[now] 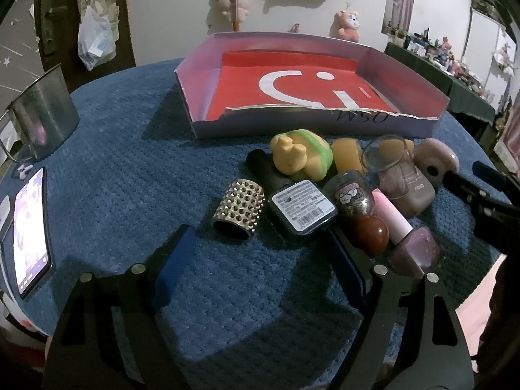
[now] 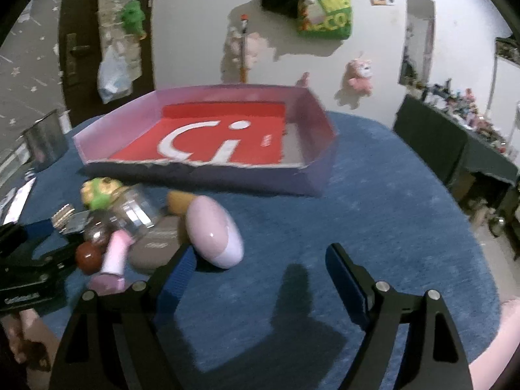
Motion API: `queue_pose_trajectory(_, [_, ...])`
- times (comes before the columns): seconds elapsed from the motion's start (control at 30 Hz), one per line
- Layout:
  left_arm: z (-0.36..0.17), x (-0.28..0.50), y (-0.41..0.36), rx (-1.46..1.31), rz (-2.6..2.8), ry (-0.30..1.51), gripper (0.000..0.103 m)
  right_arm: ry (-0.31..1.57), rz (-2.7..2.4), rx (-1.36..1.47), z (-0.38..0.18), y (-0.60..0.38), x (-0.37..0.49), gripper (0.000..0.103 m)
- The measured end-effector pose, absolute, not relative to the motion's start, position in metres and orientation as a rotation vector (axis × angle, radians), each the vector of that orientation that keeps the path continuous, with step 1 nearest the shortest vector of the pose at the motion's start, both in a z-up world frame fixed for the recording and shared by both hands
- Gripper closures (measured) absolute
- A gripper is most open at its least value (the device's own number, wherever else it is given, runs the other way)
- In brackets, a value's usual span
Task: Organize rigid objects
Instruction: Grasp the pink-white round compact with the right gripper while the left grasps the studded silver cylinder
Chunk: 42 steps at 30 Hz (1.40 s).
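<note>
A pile of small objects lies on the blue cloth in front of a shallow box (image 1: 201, 123) with a red floor. In it are a studded metal cylinder (image 1: 239, 209), a dark labelled bottle (image 1: 302, 209), a yellow-green toy (image 1: 300, 156), a clear glass (image 1: 385, 154), nail polish bottles (image 1: 412, 247) and a pink egg-shaped device (image 2: 214, 235). My left gripper (image 1: 263, 256) is open and empty, its fingers on either side of the cylinder and the labelled bottle, just short of them. My right gripper (image 2: 260, 268) is open and empty, its left finger beside the pink device.
A metal cup (image 1: 44, 113) and a lit phone (image 1: 31, 230) lie at the table's left. The box also shows in the right wrist view (image 2: 312, 165). Bare blue cloth (image 2: 390, 211) stretches to the right of the pile. A dark shelf with clutter (image 2: 455, 136) stands beyond the table's right edge.
</note>
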<state>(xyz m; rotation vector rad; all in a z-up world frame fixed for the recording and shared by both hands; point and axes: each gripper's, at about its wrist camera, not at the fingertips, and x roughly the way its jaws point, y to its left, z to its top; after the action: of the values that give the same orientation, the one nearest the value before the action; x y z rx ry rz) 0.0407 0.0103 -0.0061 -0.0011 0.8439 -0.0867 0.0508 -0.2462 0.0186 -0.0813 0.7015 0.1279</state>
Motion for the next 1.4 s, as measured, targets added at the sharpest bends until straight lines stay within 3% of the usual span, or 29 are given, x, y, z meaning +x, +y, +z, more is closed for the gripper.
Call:
queue_pose_trajectory(0.53, [-0.006, 0.029, 0.027, 0.013, -0.123, 0.849, 0.037, 0.767, 0.144, -0.064, 0.004, -0.251, 0.078, 0.021])
queue_pose_trajectory(1.0, [-0.007, 0.043, 0.027, 0.031, -0.126, 0.836, 0.038, 0.837, 0.173, -0.078, 0.003, -0.243, 0.091, 0.026])
queue_pose_trajectory(1.3, [-0.004, 0.057, 0.041, -0.005, -0.137, 0.827, 0.057, 0.844, 0.18, -0.086, 0.004, -0.238, 0.096, 0.039])
queue_pose_trajectory(1.4, [-0.004, 0.058, 0.036, 0.009, -0.148, 0.817, 0.071, 0.838, 0.178, -0.088, 0.005, -0.238, 0.096, 0.048])
